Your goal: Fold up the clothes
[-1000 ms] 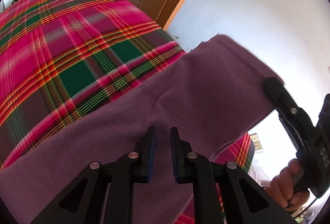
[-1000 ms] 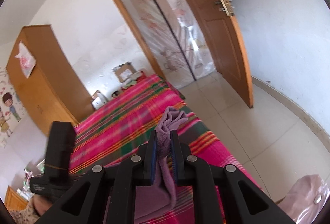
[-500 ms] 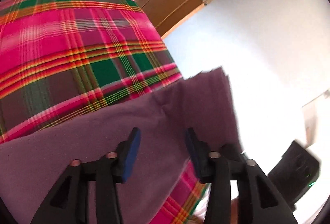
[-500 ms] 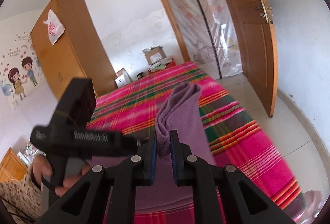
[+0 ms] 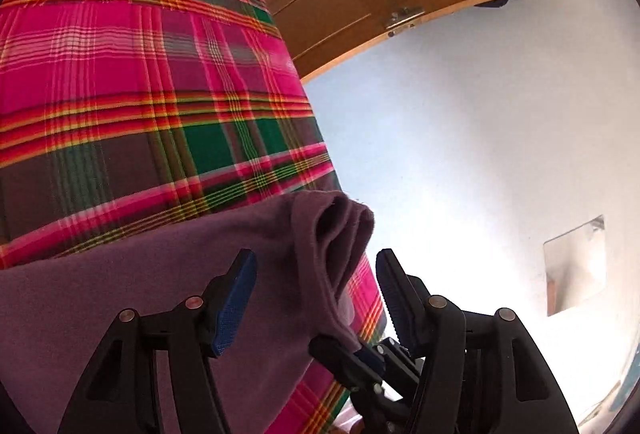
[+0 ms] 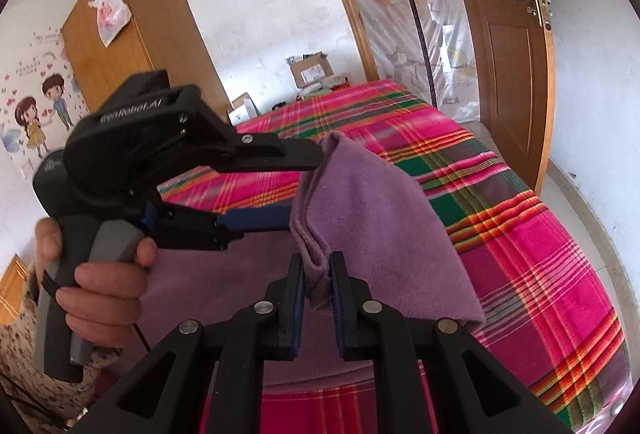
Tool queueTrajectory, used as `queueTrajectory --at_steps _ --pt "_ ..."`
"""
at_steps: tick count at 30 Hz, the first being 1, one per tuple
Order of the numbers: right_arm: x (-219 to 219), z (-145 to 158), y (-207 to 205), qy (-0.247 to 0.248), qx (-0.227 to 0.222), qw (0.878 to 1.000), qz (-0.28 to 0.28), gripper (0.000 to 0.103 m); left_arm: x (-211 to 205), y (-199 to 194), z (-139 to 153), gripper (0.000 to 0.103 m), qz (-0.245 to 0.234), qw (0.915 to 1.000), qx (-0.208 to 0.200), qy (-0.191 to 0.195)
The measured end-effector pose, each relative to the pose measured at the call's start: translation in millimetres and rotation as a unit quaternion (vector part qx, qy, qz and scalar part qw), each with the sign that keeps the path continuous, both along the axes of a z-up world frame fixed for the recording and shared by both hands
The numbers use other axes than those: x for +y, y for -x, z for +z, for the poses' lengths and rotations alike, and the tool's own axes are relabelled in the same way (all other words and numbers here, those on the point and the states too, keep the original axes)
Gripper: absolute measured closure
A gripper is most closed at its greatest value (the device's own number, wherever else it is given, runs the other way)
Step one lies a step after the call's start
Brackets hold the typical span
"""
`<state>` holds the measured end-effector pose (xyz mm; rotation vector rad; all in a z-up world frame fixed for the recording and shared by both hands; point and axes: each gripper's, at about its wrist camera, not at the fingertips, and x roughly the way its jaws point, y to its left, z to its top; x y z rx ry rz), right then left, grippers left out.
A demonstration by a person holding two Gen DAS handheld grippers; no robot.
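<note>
A purple fleece garment (image 6: 372, 218) lies on the bed, one bunched edge lifted off it. My right gripper (image 6: 317, 272) is shut on that folded edge. My left gripper (image 6: 304, 188), held by a hand (image 6: 100, 290), comes in from the left, open, with one finger above and one below the same bunch. In the left wrist view the left gripper (image 5: 316, 274) stands wide open, with the garment's (image 5: 132, 298) folded edge running between its fingers. The right gripper (image 5: 352, 348) pinches that edge just below them.
The bed wears a pink, green and red plaid sheet (image 6: 532, 258); its right edge drops to a tiled floor (image 6: 592, 218). A wooden door (image 6: 504, 46) stands open at the right. A wardrobe (image 6: 132, 46) and cardboard boxes (image 6: 312, 70) stand beyond the bed.
My left gripper has opened from nearly shut to wide. The right gripper has carried the bunched edge towards it, and the edge now lies between the left fingers.
</note>
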<state>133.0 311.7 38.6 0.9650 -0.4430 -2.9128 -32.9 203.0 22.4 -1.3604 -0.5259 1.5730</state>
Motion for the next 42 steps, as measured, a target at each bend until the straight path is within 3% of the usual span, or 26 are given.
queueTrajectory --at_steps 9,11,13,16,23,33,42 --pt "-19.3 -4.3 -4.3 -0.016 -0.010 1.000 0.025 0.090 6.1 -6.7 -8.4 0.042 0.000 0.9989 -0.005 0.046" --pt "-22.2 -6.0 -4.9 -0.015 -0.013 0.999 0.029 0.090 5.6 -6.4 -11.4 0.051 0.002 0.9984 -0.010 0.056" --pt "-24.7 -6.0 -1.8 -0.014 -0.014 0.999 0.031 0.090 5.1 -6.1 -14.5 0.068 0.005 0.9977 -0.015 0.066" --pt "-28.1 -4.3 -2.3 -0.014 -0.015 0.999 0.033 0.090 -1.3 -6.3 -12.7 0.081 0.011 0.9970 -0.021 0.074" --pt "-41.9 7.1 -8.0 -0.019 -0.006 0.999 0.043 0.090 -19.4 -8.9 -6.2 0.081 0.028 0.9950 -0.017 0.094" --pt "-70.0 28.8 -13.0 -0.016 0.012 0.997 0.069 0.090 -59.3 -12.4 16.7 0.081 0.053 0.9948 -0.002 0.087" --pt "-102.2 30.6 -10.2 -0.013 0.010 0.994 0.108 0.090 -96.5 -5.7 11.3 0.081 0.085 0.9918 -0.001 0.095"
